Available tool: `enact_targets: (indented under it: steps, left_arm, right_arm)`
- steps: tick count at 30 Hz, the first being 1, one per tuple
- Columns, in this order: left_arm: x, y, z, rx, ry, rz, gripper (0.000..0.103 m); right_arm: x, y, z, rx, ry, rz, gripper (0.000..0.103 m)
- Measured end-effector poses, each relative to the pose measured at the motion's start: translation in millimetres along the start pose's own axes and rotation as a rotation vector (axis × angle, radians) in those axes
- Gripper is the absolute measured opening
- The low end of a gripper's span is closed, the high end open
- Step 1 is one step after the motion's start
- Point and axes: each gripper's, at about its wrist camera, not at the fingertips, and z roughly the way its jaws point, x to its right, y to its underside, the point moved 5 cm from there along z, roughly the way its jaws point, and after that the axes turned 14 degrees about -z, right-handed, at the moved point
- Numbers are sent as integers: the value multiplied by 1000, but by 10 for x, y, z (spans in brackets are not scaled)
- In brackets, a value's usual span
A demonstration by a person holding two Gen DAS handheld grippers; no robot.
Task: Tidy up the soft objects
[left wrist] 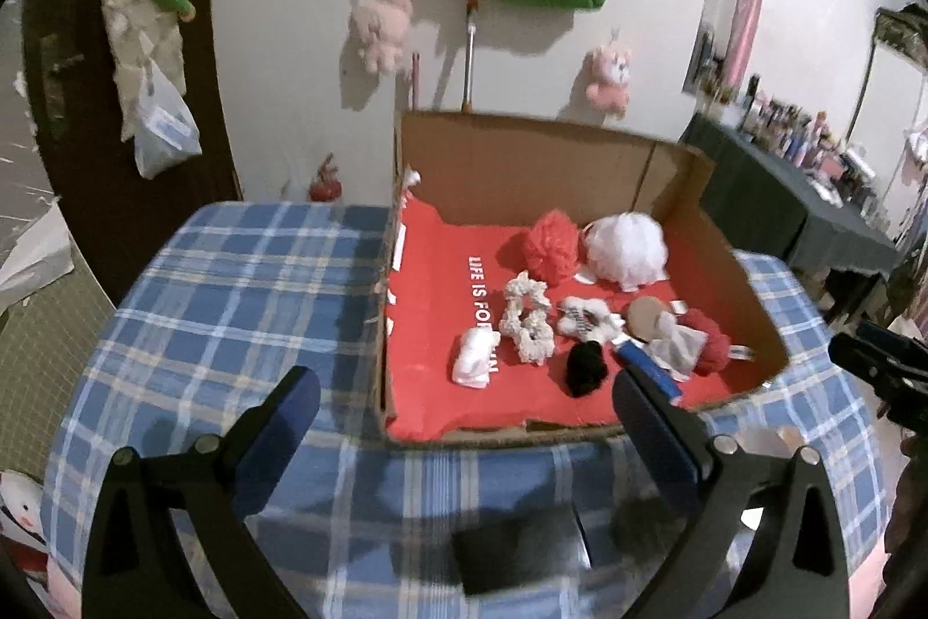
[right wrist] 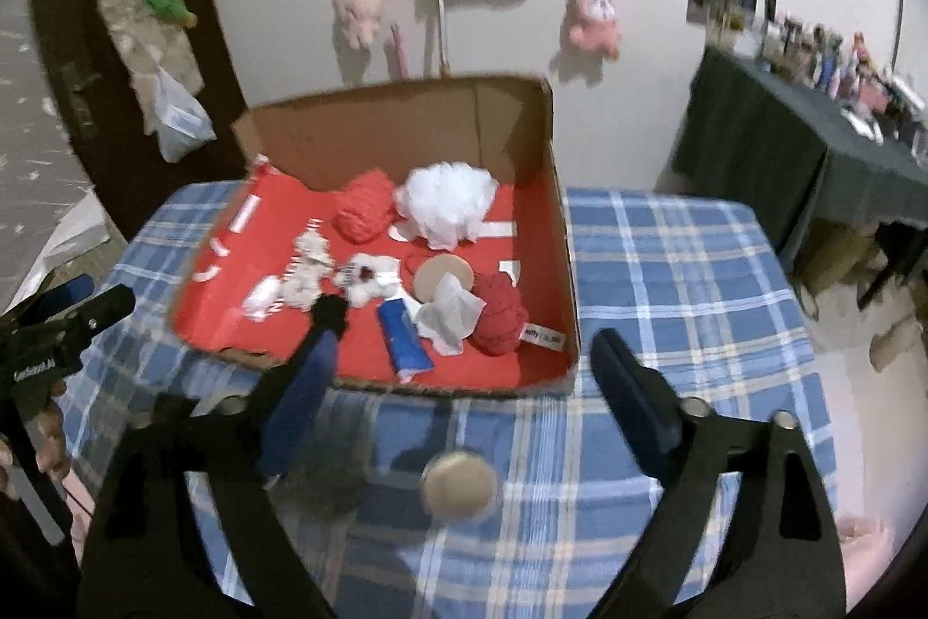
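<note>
The cardboard box [left wrist: 580,166], lined in red, sits on the checked tabletop [left wrist: 232,282] ahead of both tools and holds all the soft things. It is stiff enough to stay put while things are lifted out.

Largest inside is the white mesh puff [right wrist: 446,201], far ahead of the right tool [right wrist: 464,381] near the back wall. It looks nearly weightless and springy, so I would pinch it deep through the middle, or it will squash and slip free. Touching its left side is the red mesh puff [right wrist: 362,207], much the same. The red yarn bundle [right wrist: 499,314], just ahead of the right tool at the near right corner, looks denser and should grip well across its waist. Beside it lie a crumpled white cloth [right wrist: 449,317], limp and best taken at a bunched fold, and a blue-and-white tube [right wrist: 406,335], firmer and likely slippery. Just ahead of the left tool [left wrist: 464,404] are a cream scrunchie [left wrist: 528,323], a folded white cloth [left wrist: 475,358] and a black pom-pom [left wrist: 586,366], all light and compressible.

Both tools stand with fingers wide apart over the tabletop, with nothing between them.
</note>
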Motion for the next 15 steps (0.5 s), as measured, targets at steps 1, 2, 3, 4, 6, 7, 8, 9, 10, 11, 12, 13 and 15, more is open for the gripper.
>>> enact_targets:
  steps: [1,2,3,4,6,7,8,9,10,11,12,13,15]
  left_arm:
    - [-22,44,-125,23,12,-2,103]
    - [-36,81,-215,39,19,-3,103]
    - [-44,158,-345,66,29,-1,103]
    - [-44,213,-424,82,35,3,103]
    - [-42,345,-601,120,56,11,103]
    - [-33,441,-692,143,66,13,103]
    - [-18,545,-764,163,74,18,103]
    - [-6,640,-828,177,85,28,103]
    - [10,723,-861,188,92,36,103]
    - [31,838,-881,196,96,46,103]
    - [52,934,-879,194,100,54,103]
    - [66,1022,-863,186,104,59,103]
    - [92,1189,-791,156,115,56,103]
  right_arm:
    - [-48,59,-109,24,6,-14,95]
    - [-112,141,-228,53,12,-28,95]
    - [-146,189,-286,70,13,-29,95]
    - [-196,284,-371,92,9,-18,95]
    - [-268,454,-472,118,-20,10,96]
    - [-301,526,-500,124,-31,18,97]
    - [-346,627,-524,128,-34,22,97]
    - [-380,709,-545,130,-33,21,98]
    - [-425,797,-530,129,-30,19,98]
    - [-450,864,-504,123,-30,19,98]
    - [-489,941,-451,111,-32,18,98]
    - [-513,1008,-415,102,-36,19,98]
    - [-562,1143,-287,78,-35,19,98]
